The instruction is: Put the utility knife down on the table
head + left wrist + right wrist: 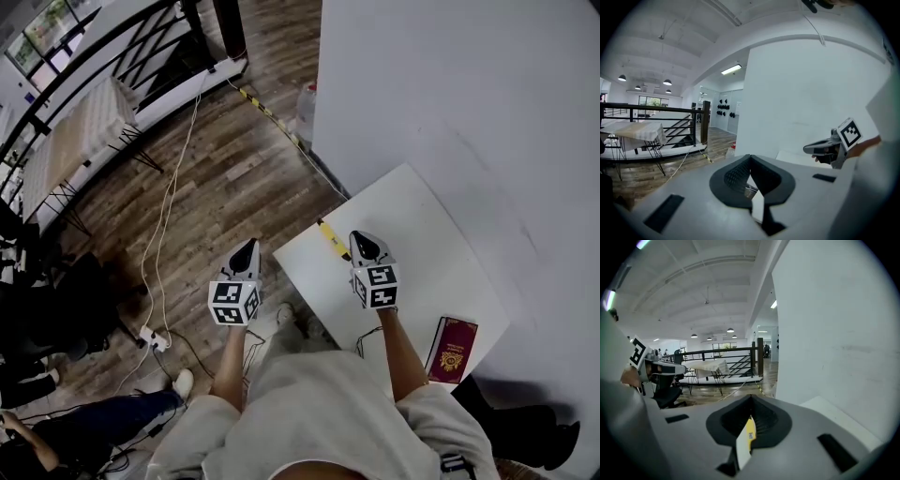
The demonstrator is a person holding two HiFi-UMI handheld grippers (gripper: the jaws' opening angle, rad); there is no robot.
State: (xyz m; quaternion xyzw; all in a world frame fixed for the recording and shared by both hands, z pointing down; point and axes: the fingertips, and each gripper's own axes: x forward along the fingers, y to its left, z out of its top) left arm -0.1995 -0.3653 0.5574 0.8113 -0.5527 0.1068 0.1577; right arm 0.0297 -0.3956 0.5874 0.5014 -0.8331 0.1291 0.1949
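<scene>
"Question for you: where is the slim yellow utility knife (330,238) with the dark tip?"

"Flat on the white square table (412,211), I'd say. It lies at about eleven o'clock from the right gripper (362,246), with the dark tip right at the table's edge. From above, its near end sits so close under that gripper's nose that I can't swear they're apart. But the gripper's own view shows the jaws pinched together, with only a sliver of yellow visible through the slot beyond them."

"So it's carrying nothing?"

"That's my reading. It's closed and empty, hanging just above the table, so to my mind the putting-down is done."

"And the other one?"

"The left gripper (247,255) is out at nine o'clock from the right one, over the brown plank floor (225,178) and off the table altogether. Its jaws meet too, with nothing in them. It has no job here, so holding it wide of the table makes sense."

"Anything crowding the knife?"

"Nothing. A maroon booklet with a gold crest (453,349) lies near the table's corner, roughly five o'clock from the right gripper and well apart from the knife. The knife lies where the right arm reaches easily, though with its tip so near the edge a nudge could send it off."
</scene>
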